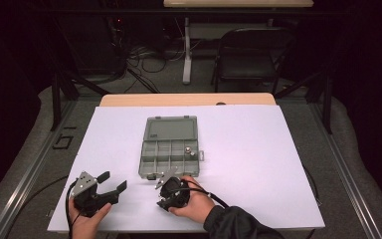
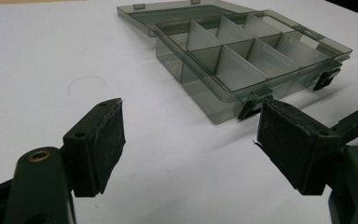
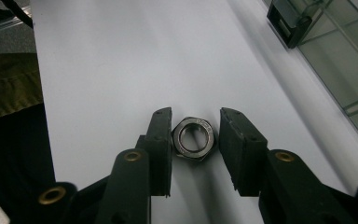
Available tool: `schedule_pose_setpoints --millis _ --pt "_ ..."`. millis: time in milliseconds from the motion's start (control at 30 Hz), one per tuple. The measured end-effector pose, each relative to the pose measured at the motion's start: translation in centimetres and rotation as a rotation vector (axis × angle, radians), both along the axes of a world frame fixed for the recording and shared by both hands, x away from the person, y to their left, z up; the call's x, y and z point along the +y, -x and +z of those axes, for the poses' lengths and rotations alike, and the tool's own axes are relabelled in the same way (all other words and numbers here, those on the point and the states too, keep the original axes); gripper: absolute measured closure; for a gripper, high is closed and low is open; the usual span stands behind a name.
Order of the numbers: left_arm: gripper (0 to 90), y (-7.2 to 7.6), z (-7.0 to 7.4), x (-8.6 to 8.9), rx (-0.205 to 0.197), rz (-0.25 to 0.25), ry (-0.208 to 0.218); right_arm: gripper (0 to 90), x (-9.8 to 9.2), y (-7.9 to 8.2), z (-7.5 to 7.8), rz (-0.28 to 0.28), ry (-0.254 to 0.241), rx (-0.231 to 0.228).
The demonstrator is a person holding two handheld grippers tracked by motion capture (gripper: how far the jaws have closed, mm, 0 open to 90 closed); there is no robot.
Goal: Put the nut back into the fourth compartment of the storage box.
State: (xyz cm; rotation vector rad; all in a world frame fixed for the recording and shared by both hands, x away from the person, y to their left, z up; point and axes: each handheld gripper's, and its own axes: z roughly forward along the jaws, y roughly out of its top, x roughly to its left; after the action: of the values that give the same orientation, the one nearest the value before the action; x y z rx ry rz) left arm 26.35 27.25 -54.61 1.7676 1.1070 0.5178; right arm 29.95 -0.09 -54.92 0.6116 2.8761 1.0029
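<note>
The right gripper (image 3: 195, 135) brackets the nut (image 3: 194, 138) beside the open organizer box (image 1: 170, 147), not yet clamped; next, squeeze and lift.

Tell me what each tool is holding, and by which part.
Nothing is gripped yet. The right tool brackets a nut lying flat, pads beside its side faces with a gap showing. The left tool is open, empty.

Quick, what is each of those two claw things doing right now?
Left gripper: open, holding nothing.
Right gripper: open around a metal nut on the white sheet; one pad touches it, the other stands apart, so not yet gripped.
</note>
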Motion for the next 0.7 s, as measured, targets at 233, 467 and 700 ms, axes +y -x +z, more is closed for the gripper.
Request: schedule_pose_setpoints --millis 233,467,700 --pt "23.3 0.0 0.0 0.0 -0.001 -0.001 -0.001 70.1 0.1 0.1 0.1 0.000 0.010 -0.005" --pt "23.3 0.0 0.0 0.1 0.001 0.003 0.002 70.2 -0.1 0.3 0.5 0.002 -0.003 0.000" --pt "23.3 0.0 0.0 0.0 -0.001 0.001 -0.003 70.2 -1.4 -0.2 2.5 -0.028 -0.025 -0.026"
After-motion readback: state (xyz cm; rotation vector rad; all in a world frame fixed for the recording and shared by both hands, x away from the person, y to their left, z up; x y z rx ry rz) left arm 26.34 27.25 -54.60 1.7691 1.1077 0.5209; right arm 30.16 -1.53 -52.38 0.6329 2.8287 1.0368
